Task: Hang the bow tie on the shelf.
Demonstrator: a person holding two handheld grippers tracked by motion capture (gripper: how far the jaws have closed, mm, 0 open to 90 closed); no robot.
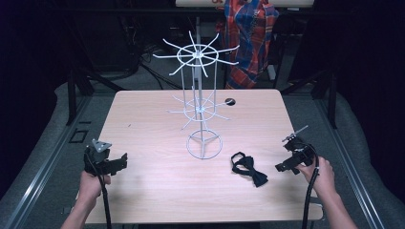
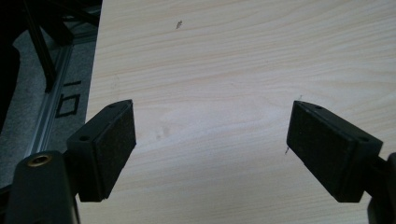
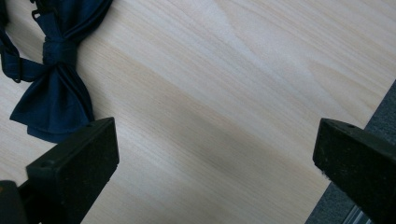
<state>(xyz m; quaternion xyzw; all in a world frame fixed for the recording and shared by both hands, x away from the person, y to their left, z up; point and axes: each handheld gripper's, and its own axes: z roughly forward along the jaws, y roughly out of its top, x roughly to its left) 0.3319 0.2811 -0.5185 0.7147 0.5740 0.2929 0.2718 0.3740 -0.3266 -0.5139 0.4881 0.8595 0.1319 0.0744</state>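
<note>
Both jaws wide; bow tie point(image 3: 51, 70) beside right gripper point(image 3: 215, 163).

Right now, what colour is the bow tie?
Dark navy blue bow tie, plain with no pattern; the right gripper view shows it best.

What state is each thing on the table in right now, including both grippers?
Bow tie: lying flat on the table, untouched.
Wire rack: upright, hooks empty.
Left gripper: open, holding nothing.
Right gripper: open, holding nothing, beside the bow tie.
</note>
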